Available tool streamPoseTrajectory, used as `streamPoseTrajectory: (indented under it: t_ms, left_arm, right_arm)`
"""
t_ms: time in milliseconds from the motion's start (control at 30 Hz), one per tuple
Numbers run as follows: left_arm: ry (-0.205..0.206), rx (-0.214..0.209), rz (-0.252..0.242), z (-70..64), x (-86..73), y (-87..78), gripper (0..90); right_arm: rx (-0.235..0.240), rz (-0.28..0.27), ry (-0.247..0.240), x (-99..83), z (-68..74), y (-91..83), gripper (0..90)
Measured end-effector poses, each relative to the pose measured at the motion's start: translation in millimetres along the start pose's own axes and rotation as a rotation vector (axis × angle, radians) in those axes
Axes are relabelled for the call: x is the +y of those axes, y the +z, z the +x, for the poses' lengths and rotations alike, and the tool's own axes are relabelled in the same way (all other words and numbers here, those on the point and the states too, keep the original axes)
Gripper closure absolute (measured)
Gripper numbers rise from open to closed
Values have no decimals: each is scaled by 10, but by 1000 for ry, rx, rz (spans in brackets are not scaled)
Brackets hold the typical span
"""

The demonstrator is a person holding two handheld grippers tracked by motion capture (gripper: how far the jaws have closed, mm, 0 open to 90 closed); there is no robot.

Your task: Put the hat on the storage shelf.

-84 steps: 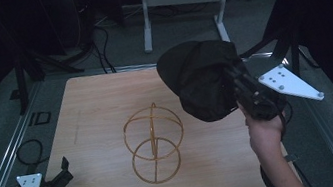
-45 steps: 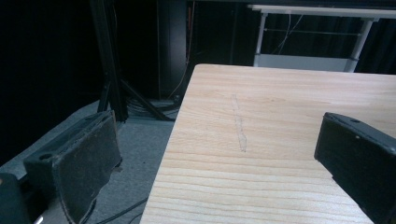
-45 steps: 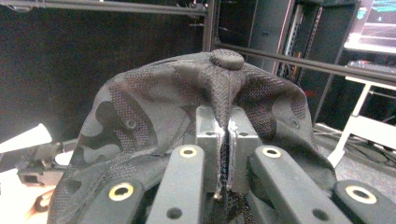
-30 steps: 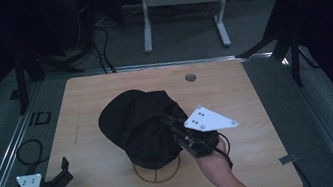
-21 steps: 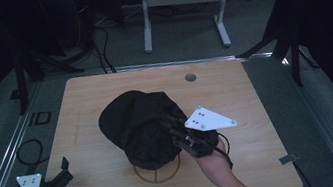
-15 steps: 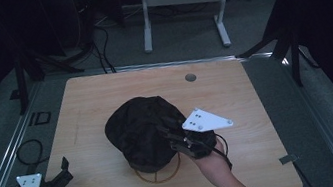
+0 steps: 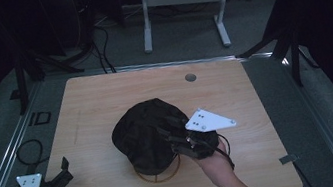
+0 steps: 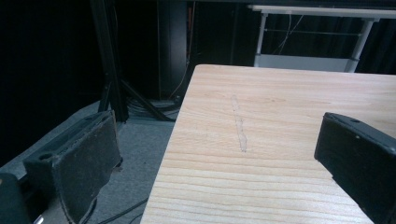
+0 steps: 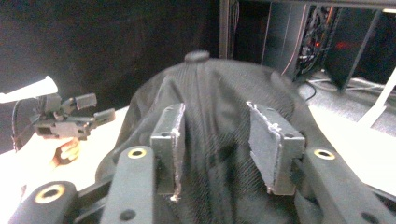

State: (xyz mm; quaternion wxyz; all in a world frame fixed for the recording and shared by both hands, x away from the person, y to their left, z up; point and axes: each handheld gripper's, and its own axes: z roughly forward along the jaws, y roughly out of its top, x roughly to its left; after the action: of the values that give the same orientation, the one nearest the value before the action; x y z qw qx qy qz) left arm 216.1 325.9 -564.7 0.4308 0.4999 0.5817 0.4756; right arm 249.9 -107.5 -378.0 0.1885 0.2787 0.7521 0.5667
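Black fabric cap (image 7: 148, 132) sits draped over a thin wooden wire-like stand (image 7: 160, 175) near the middle of the table, slightly toward the person's edge. Only the stand's bottom ring shows under the cap; the rest is hidden. In the right gripper view the cap's top button (image 9: 196, 56) points up and away from the camera, crown domed. Cannot tell where the brim is or which way it faces, too dark. Long axis of the dark mass in the high view runs roughly from far-left to near-right.

Right gripper (image 7: 173, 135) is at the cap's near-right side; its jaws stand apart with cap fabric bulging between them and against the pads (image 9: 170, 140). No clear pinch visible, so jaws read as parted. Grey three-cornered plate on top; right hand (image 7: 213, 159) behind it.

Left gripper (image 7: 63, 170) is well apart from the cap, at the table's near-left corner, jaws wide apart with nothing between them, over bare wood and the table edge.

Light wood table (image 7: 95, 104), with a small round hole (image 7: 191, 77) near the far edge. Grey carpet floor around, cables (image 7: 98, 43) at far left, white frame legs (image 7: 180, 0) beyond, the rest of the room very dark
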Motion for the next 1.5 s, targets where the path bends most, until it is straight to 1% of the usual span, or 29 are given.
streamPoseTrajectory:
  t_ms: [233, 267, 300, 333, 433, 467, 700, 733, 767, 800, 833, 867, 900, 933, 967, 1000, 1033, 1067, 1100, 1133, 1167, 1200, 1233, 1267, 1300, 1333, 1367, 1400, 1500]
  left_arm:
    - [-2, -1, 0, 1, 0, -1, 6]
    - [-1, -1, -1, 1, 0, -1, 6]
    - [-1, -1, -1, 1, 0, -1, 6]
    - [-1, -1, 0, 1, 0, -1, 6]
    - [-1, -1, -2, 0, -1, -2, 6]
    - [-3, 0, -4, -2, -2, -3, 6]
    - [-4, -2, -2, -2, -2, -5, 6]
    - [-4, -2, -4, -2, -3, -6, 6]
    - [-4, -2, -4, -2, -3, -6, 6]
    - [-1, -1, -5, -1, -3, -8, 6]
    - [-1, -1, -5, -1, -3, -8, 6]
    - [-2, -1, -5, -2, -3, -8, 6]
    - [-2, -1, -5, -2, -3, -8, 6]
    - [-3, -1, -5, -4, -3, -7, 6]
    - [-3, -1, -5, -4, -3, -7, 6]
    - [-1, -1, -4, -3, -3, -8, 6]
    - [-1, -1, -4, -3, -3, -8, 6]
    - [-1, -1, -4, -3, -3, -7, 6]
    - [-1, -1, -4, -3, -3, -7, 6]
    - [-2, 0, -4, -4, -3, -6, 6]
    - [-2, 0, -4, -4, -3, -6, 6]
    - [1, 7, 0, -7, -1, -3, 6]
    - [1, 7, 0, -7, -1, -3, 6]
    - [1, 9, 3, -8, 0, -2, 6]
    - [1, 9, 3, -8, 0, -2, 6]
    - [-1, 7, 1, -8, 0, -2, 6]
    - [-1, 7, 1, -8, 0, -2, 6]
    - [1, 6, 0, -7, -1, -4, 6]
    - [2, 4, 0, -8, -2, -4, 6]
  right_arm:
    - [-22, -22, -16, 106, -82, -70, 486]
    - [-27, -18, -28, 142, -121, -90, 458]
    - [-27, -18, -28, 142, -121, -90, 458]
    - [-30, -11, -42, 181, -168, -118, 424]
    - [-42, -11, -50, 206, -204, -144, 396]
    - [-47, -8, -55, 226, -256, -178, 367]
    - [-84, 7, -52, 208, -394, -252, 307]
    - [-96, 5, -45, 189, -444, -285, 290]
    - [-96, 5, -45, 189, -444, -285, 290]
    - [-114, 8, -36, 160, -512, -322, 267]
    - [-114, 8, -36, 160, -512, -322, 267]
    - [-127, 10, -22, 136, -573, -349, 235]
    - [-127, 10, -22, 136, -573, -349, 235]
    - [-149, 8, -12, 105, -656, -391, 209]
    - [-149, 8, -12, 105, -656, -391, 209]
    - [-166, 17, -20, 75, -731, -421, 180]
    - [-166, 17, -20, 75, -731, -421, 180]
    - [-179, 16, -19, 44, -799, -452, 163]
    - [-179, 16, -19, 44, -799, -452, 163]
    - [-195, 16, -7, -4, -888, -493, 148]
    - [-195, 16, -7, -4, -888, -493, 148]
    - [-211, 21, 0, -56, -963, -525, 146]
    - [-211, 21, 0, -56, -963, -525, 146]
    - [-251, 20, -8, -118, -1023, -556, 143]
    - [-251, 20, -8, -118, -1023, -556, 143]
    - [-286, 28, -15, -185, -1085, -587, 140]
    - [-286, 28, -15, -185, -1085, -587, 140]
    - [-295, 29, -1, -249, -1148, -617, 136]
    - [-310, 37, 11, -327, -1210, -647, 136]
